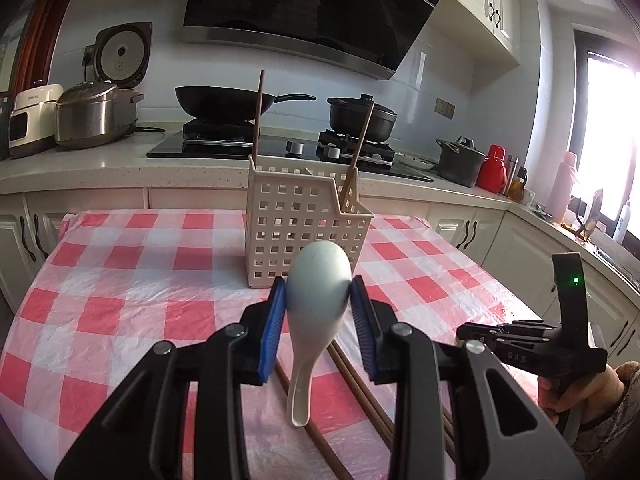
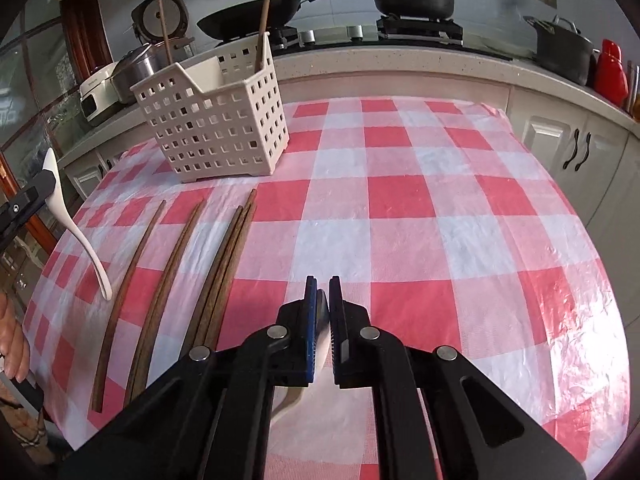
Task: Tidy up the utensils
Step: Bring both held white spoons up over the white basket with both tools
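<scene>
From the left wrist camera, the left gripper (image 1: 319, 300) is clamped on a pale spoon (image 1: 316, 292): both blue pads press the sides of its bowl and the handle hangs down toward the camera, clear of the cloth. Straight beyond it, near the far edge of the table (image 1: 120, 272) with its red-and-white checked cover, stands a cream perforated basket (image 1: 304, 232) with two chopsticks upright inside. More brown chopsticks (image 1: 360, 384) lie on the cloth under the gripper, largely hidden by its black arms. At the right edge the right gripper's body (image 1: 532, 344) and the hand holding it show, but its fingertips are out of sight here. Behind the table runs a counter with a wok (image 1: 216, 100) and a black pot (image 1: 360, 116) on the stove.

From the right wrist camera, the right gripper (image 2: 323, 304) is closed near the table's near edge, with something pale and rounded pinched between its pads; most of it is hidden, so I cannot name it. Four brown chopsticks (image 2: 160, 280) lie lengthwise toward the left edge, the right two touching. The basket (image 2: 216, 128) sits toward the far left corner. At the left border the spoon (image 2: 76, 232) hangs in the left gripper, which is cut off.
</scene>
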Motion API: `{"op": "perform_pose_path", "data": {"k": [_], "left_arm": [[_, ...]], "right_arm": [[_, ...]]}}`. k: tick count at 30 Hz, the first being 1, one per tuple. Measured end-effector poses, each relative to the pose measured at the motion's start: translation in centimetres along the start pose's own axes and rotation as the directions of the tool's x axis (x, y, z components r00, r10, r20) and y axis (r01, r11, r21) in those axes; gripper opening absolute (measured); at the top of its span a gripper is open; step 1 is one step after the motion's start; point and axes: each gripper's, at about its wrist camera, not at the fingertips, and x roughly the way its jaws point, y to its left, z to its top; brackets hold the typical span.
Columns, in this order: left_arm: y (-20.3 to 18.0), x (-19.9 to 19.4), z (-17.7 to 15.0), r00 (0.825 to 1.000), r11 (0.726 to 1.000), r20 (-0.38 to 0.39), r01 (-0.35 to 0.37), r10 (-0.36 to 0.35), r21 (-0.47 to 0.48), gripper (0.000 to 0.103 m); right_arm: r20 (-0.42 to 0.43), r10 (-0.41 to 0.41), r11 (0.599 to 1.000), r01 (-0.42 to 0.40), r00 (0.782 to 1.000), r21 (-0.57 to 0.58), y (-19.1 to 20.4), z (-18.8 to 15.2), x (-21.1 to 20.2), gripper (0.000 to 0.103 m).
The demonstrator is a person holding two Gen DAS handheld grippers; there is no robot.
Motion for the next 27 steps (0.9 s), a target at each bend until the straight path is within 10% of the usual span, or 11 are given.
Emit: {"op": "perform_pose_path", "data": {"k": [7,14,27], "left_arm": [[-0.6,-1.3,0.2,1.0,1.0,0.027,0.006,-0.006,0.014,0.032],[-1.3,-2.7,1.4,0.998,1.0,0.058,0.013,-0.014,0.024,0.032],[-0.6,-1.7,2.8,0.998,0.999,0.042,0.047,-0.048,0.015,0.032]], "right_arm": [[0.153,-0.031,0.997,0.041,0.988,-0.062,1.4,1.0,-4.0,0.007],[0.387,-0.009,0.968,0.105,0.922,-0.227,5.9,2.8,-8.0,0.007],[0.422,0.07,0.963,0.049,0.904,-0.265,8.9,5.7,-5.3,0.007]]}}
